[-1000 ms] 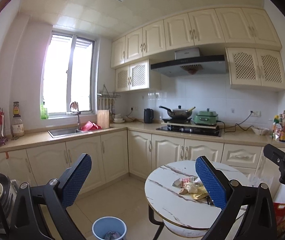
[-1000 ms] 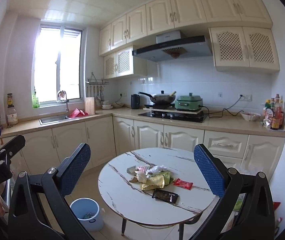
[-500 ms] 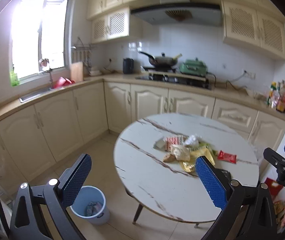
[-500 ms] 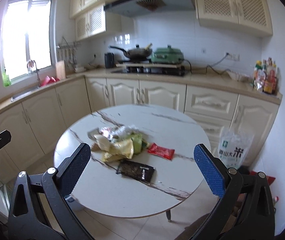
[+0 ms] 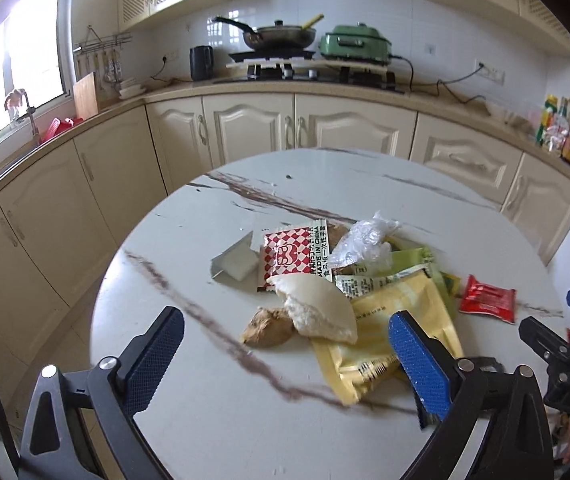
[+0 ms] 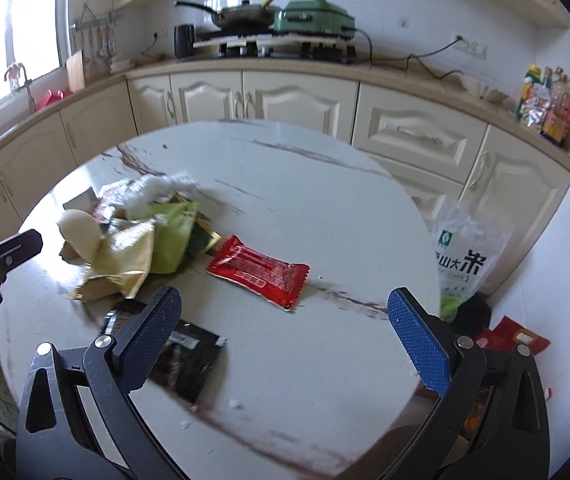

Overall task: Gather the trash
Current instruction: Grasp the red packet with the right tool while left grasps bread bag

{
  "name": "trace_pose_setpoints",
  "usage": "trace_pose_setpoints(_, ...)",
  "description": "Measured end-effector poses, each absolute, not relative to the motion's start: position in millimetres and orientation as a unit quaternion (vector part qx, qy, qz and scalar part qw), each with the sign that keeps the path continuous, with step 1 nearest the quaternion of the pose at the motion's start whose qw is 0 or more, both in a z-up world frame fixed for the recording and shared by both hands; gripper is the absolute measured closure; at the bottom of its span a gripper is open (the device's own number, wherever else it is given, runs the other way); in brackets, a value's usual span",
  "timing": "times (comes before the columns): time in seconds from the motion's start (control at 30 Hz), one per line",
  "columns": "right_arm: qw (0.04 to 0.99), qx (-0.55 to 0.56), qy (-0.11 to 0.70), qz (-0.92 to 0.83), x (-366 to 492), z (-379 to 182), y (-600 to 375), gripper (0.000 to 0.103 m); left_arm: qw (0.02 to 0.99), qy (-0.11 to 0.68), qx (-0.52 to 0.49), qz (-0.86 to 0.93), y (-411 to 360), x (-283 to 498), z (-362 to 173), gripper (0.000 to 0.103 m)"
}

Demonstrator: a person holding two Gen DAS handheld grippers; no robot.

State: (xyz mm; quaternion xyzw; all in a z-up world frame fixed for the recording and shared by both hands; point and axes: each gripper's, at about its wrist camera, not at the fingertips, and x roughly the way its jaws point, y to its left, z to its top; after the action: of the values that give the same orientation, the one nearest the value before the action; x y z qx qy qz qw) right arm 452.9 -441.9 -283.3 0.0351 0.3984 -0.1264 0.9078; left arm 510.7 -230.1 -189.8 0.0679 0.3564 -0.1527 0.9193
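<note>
Both wrist views now look steeply down onto the round white marble-patterned table (image 5: 213, 408), where 1 second ago they showed the whole kitchen with the table small and low in frame. Both grippers have come in over the tabletop, so the reach toward the trash looks underway, with nothing picked up yet.

The left gripper (image 5: 285, 348) is wide, its jaws just starting to close, and nothing is pinched between them. In its view the litter heap sits at the table's centre: a torn white bread piece (image 5: 317, 312) touching a brown lump (image 5: 267, 326) at its 8 o'clock, and a yellow foil snack bag (image 5: 385, 332) at the bread's 4 o'clock, partly behind the right fingertip. The bag's long axis runs from 11 to 5 o'clock.

The right gripper (image 6: 283, 322) stands wide and empty. A red rectangular sachet (image 6: 259, 270) lies flat just beyond its fingertips, long axis from 10 to 4 o'clock. A black packet (image 6: 187, 362) lies partly under the left fingertip.
</note>
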Motion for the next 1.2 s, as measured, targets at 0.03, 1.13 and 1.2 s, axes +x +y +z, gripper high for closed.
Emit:
trace_pose_setpoints(0.03,0.905,0.033,0.407,-0.12,460,-290,-447,0.0,0.916,0.363,0.07,-0.155,-233,524,-195,0.013)
trace_pose_setpoints(1.13,0.917,0.011,0.398,0.015,485,-268,-462,0.096,0.913,0.321,0.009,-0.25,-166,488,-162,0.069)
trace_pose_setpoints(1.2,0.923,0.02,0.384,0.025,482,-251,-453,0.096,0.917,0.313,0.007,-0.249,-151,477,-154,0.069)
